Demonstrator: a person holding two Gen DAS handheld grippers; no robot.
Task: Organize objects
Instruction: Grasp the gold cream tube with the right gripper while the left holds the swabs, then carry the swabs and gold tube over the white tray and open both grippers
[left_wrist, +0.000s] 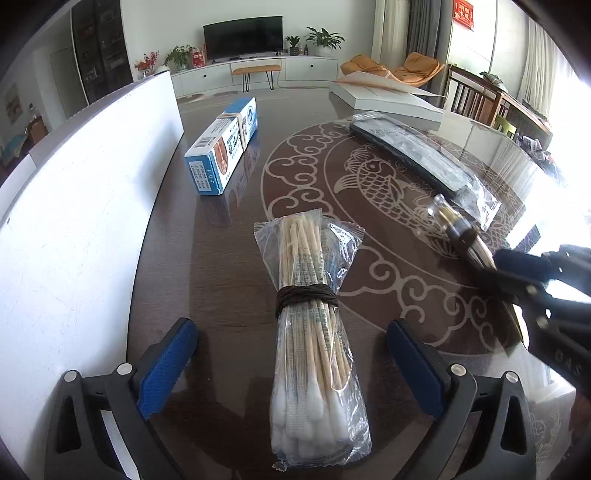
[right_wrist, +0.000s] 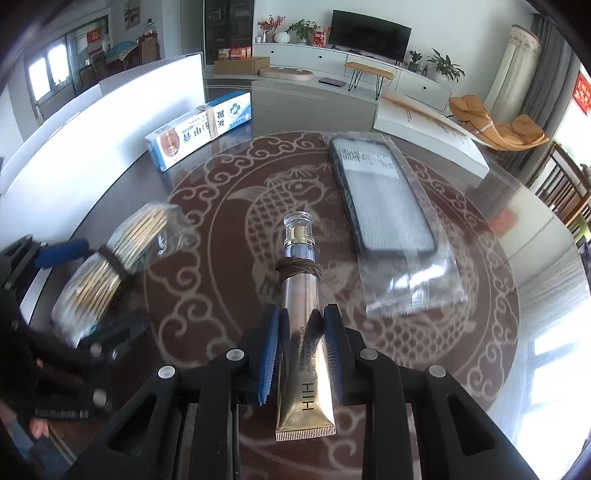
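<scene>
A bag of cotton swabs (left_wrist: 317, 332), bound with a dark band, lies on the round table between the wide-open fingers of my left gripper (left_wrist: 291, 365); it looks blurred in the right wrist view (right_wrist: 107, 273). My right gripper (right_wrist: 301, 325) is shut on a gold cosmetic tube (right_wrist: 301, 332) with a clear cap and a brown band, held above the table. The tube (left_wrist: 458, 229) and right gripper (left_wrist: 517, 273) also show at the right of the left wrist view.
A blue-and-white carton (left_wrist: 225, 144) lies at the back left beside a white board (left_wrist: 74, 221). A bagged phone case (right_wrist: 388, 206) lies right of centre. A white flat box (right_wrist: 432, 129) sits at the far edge. The patterned glass tabletop (right_wrist: 229, 229) lies under all.
</scene>
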